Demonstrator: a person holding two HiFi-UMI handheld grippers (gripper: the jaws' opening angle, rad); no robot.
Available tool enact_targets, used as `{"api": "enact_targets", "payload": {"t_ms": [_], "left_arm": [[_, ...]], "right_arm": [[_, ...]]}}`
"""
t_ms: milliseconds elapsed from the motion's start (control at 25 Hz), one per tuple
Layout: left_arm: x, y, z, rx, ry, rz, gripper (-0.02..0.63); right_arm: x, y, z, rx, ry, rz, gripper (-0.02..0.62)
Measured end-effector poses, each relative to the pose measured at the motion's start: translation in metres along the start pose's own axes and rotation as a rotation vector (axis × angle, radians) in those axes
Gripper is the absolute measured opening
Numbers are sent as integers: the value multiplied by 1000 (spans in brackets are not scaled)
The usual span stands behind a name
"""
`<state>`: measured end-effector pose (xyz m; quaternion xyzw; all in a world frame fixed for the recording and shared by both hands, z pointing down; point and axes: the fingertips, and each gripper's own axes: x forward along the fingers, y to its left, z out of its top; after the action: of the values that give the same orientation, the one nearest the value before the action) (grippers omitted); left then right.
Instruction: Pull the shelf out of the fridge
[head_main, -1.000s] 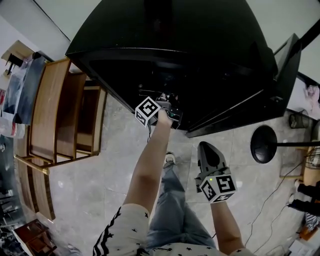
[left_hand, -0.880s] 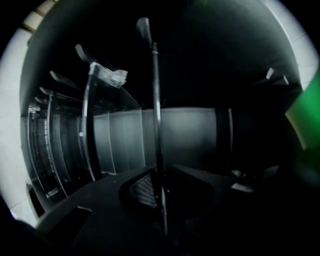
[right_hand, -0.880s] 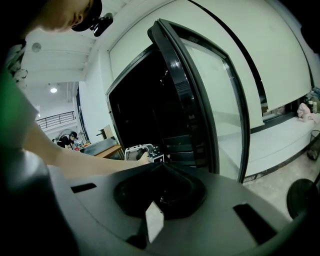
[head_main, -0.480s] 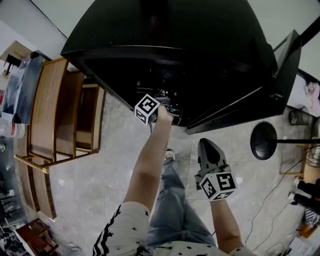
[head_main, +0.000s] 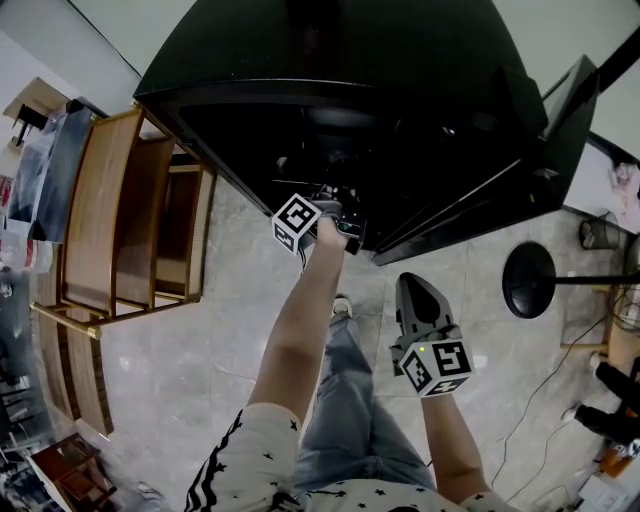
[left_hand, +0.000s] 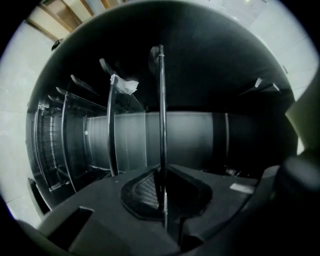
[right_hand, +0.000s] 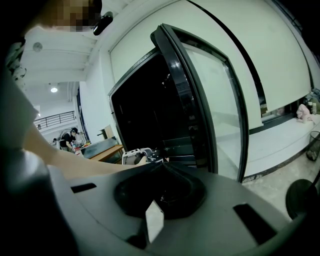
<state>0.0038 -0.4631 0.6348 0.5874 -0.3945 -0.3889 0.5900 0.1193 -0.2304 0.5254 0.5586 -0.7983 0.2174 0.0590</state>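
Observation:
The black fridge (head_main: 400, 100) stands open, its glass door (head_main: 570, 130) swung out to the right. My left gripper (head_main: 345, 215) reaches into the fridge's front. In the left gripper view, the thin edge of a glass shelf (left_hand: 161, 125) runs straight up between the jaws, and the left gripper (left_hand: 162, 195) is shut on it. More shelves (left_hand: 111, 125) sit to its left inside the dark cavity. My right gripper (head_main: 420, 300) hangs lower, apart from the fridge, jaws shut with nothing between them. The right gripper (right_hand: 160, 170) points at the open door (right_hand: 200, 100).
A wooden shelf unit (head_main: 110, 220) stands left of the fridge. A round black stand base (head_main: 528, 284) sits on the tiled floor at the right, with cables (head_main: 530, 400) nearby. The person's legs are below my arms.
Both grippers keep nearly the same places; the left one stays at the fridge's front and the right one below it. The view has shifted slightly.

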Motion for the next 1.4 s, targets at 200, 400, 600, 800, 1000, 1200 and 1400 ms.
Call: {"api": "enact_targets", "payload": {"t_ms": [200,400,600,800,1000,1200,1400], "left_arm": [[-13,1,-2,-4,2,-8,21],[-29,1,-4,-7,8,-16,21],[-45,0,-7,-5,11,-23,20],[-61,-4,-9,-10,12,-26,21],[-77,-4,-12,-11,12,-31,21],[-95,-4,-16,-12,11,-38,21],[-110,-3,-19,-13,7,-38,21]], "right_arm": [[-4,6,-4,-7,1,11,-6],[-9,14,-7,-13,-1,25,-6],[-16,22,-10,-21,0,36,-6],[-22,33,-11,-22,-5,45,-6],[-29,41,-12,-27,-9,52,-6],[-37,47,-15,-28,-10,57,-6],[-44,52,-16,-29,-13,62,-6]]}}
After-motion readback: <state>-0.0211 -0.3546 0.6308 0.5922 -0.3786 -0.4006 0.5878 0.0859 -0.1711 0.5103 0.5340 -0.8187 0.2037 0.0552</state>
